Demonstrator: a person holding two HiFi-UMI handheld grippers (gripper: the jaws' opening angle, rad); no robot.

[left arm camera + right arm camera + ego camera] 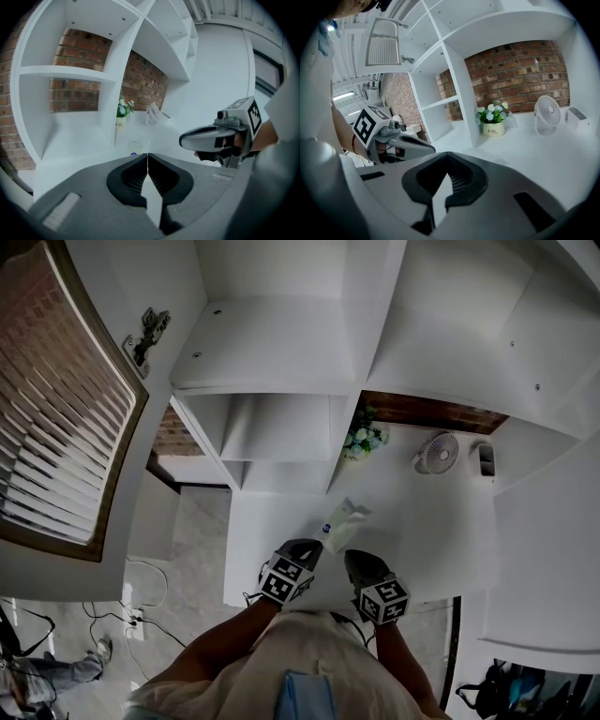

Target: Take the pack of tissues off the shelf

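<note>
The pack of tissues [343,527], pale with a sheet sticking up, lies on the white counter of the shelf unit [441,549], in front of the open compartments. In the left gripper view the pack of tissues [138,146] lies flat just beyond the jaw tips. My left gripper [308,546] sits close behind its near left end, jaws shut with nothing between them [147,154]. My right gripper [355,558] hovers just behind the pack's right side, apart from it, also shut and holding nothing [449,155]. The pack is hidden in the right gripper view.
A flower pot [364,440] stands by the shelf divider [340,442]. A small white fan [437,452] and a white box [485,459] are further right at the back. Empty white compartments [277,427] open to the left. Cables lie on the floor [141,615] below.
</note>
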